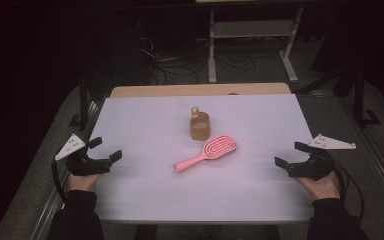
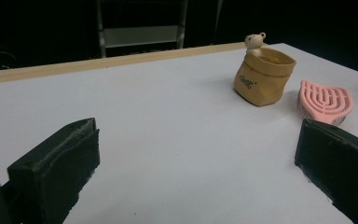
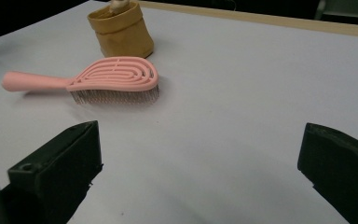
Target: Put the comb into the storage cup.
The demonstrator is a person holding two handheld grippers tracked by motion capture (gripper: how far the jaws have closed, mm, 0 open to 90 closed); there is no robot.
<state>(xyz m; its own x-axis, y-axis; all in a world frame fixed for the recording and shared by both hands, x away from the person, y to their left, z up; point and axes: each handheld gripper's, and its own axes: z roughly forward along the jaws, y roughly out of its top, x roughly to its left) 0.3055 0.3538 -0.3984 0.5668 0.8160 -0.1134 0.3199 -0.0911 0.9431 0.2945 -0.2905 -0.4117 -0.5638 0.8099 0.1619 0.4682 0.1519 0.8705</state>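
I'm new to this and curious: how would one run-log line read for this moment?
left hand-held gripper: open, empty | right hand-held gripper: open, empty | pink plastic hairbrush: bristles down, mid-table | tan paper pouch: upright behind brush

Room is dark, esp. at 9 and 3 o'clock, where nothing can be made out. Counter (image 1: 145,200) has a pale lilac-white top w/ a light wood strip (image 1: 200,90) along its far edge at 12. Beyond it, at 12–1 o'clock, a white metal frame stand (image 1: 252,30) on grey floor (image 1: 325,110), w/ loose black cables (image 1: 175,67) tangled at approx. 11. Light falls mainly on the counter top.
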